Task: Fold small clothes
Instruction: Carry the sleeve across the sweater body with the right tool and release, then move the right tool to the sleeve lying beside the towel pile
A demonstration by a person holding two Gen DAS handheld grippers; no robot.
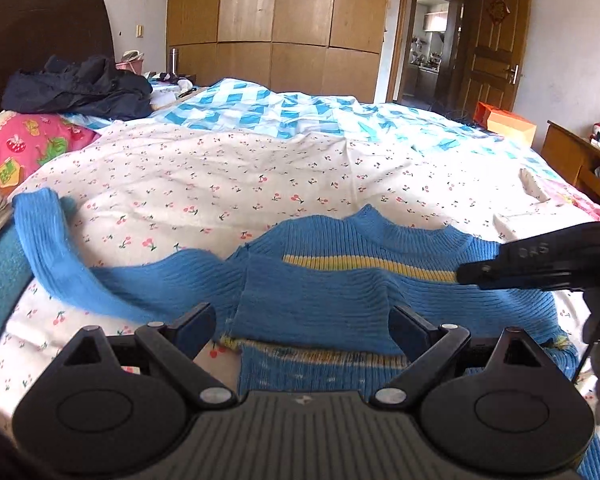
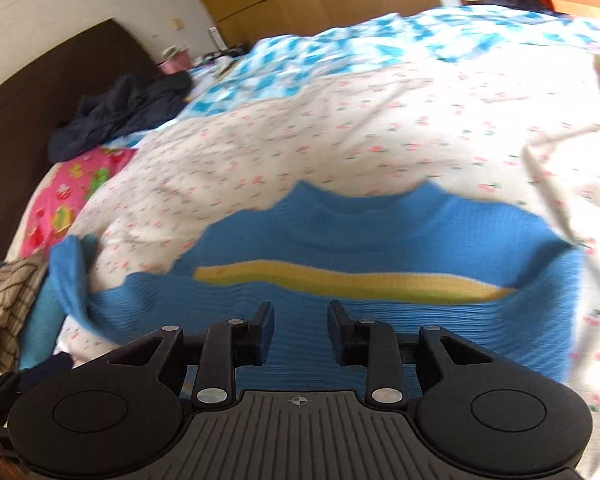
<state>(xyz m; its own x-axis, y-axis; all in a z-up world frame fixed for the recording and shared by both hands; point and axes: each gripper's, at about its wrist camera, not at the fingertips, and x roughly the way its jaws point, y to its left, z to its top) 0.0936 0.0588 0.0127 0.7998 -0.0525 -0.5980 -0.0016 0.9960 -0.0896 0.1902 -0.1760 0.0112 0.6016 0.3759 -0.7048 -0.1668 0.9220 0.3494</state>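
A blue knit sweater (image 1: 340, 292) with a yellow chest stripe lies flat on the cherry-print bed sheet (image 1: 220, 168), collar away from me. One sleeve (image 1: 60, 264) stretches out to the left. A folded flap of the sweater covers the left part of the stripe. My left gripper (image 1: 304, 320) stands wide open over the hem, that flap lying between its fingers. My right gripper (image 1: 472, 274) comes in from the right over the stripe's end. In the right wrist view the right gripper (image 2: 300, 320) hangs just above the sweater (image 2: 380, 240), a narrow gap between its pads, with nothing pinched.
A dark jacket (image 1: 80, 88) and a pink pillow (image 1: 20, 148) lie by the headboard at the left. A blue checked quilt (image 1: 260, 108) covers the far half of the bed. An orange box (image 1: 508, 120) and a wooden bedside unit (image 1: 572, 156) stand at the right. Brown checked cloth (image 2: 8, 304) sits at the left edge.
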